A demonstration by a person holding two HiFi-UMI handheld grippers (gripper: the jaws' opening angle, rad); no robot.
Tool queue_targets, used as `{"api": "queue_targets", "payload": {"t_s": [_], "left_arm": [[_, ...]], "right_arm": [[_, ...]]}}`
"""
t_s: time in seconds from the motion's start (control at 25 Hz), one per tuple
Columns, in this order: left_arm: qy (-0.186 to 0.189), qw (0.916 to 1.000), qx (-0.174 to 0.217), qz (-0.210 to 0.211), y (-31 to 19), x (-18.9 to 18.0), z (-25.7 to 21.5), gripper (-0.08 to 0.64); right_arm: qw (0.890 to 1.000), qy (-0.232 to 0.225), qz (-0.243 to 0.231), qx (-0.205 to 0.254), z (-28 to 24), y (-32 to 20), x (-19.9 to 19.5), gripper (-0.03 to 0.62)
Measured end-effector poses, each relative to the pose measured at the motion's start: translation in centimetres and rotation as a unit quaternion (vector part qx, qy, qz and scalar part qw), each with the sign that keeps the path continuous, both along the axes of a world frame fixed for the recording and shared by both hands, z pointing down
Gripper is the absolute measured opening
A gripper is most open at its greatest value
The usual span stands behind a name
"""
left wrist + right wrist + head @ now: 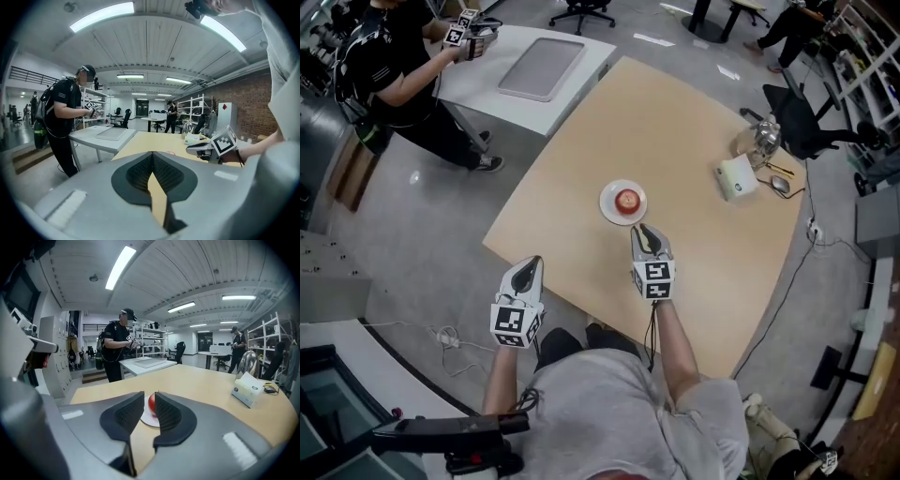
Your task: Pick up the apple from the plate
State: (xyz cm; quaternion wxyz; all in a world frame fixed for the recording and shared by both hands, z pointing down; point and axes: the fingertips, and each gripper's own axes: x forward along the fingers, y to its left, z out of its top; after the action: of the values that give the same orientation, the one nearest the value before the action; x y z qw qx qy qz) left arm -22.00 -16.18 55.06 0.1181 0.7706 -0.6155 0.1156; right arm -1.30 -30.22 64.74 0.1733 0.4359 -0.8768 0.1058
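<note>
On the light wooden table point(675, 122), 1 red apple point(627, 200) sits in the middle of a small white plate point(606, 204). The right gripper point(645, 231) is just short of the plate and points at the apple. Its 2 jaws stand a narrow gap apart with nothing between the pads, and the apple shows beyond the gap. The left gripper point(528, 265) hangs at the table's near edge, well apart from the plate, its jaw tips together and empty. A white tissue box point(737, 177) lies farther right.
</note>
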Motion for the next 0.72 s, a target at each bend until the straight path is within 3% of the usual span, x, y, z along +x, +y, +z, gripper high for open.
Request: {"api": "queue_targets", "payload": {"t_s": [0.52,0.72], "left_arm": [[0.004,0.9995,-0.026,-0.020,-0.5,-1.2,1.7,0.020],[0.006,0.9990,-0.035,-0.026,-1.1,-1.8,2.2,0.020]], "right_arm": [[0.998,0.047,-0.017,-0.038,4.5,-4.2,-2.4,0.172],[0.997,0.058,-0.027,-0.052,5.7,-5.6,-3.4,0.259]]}}
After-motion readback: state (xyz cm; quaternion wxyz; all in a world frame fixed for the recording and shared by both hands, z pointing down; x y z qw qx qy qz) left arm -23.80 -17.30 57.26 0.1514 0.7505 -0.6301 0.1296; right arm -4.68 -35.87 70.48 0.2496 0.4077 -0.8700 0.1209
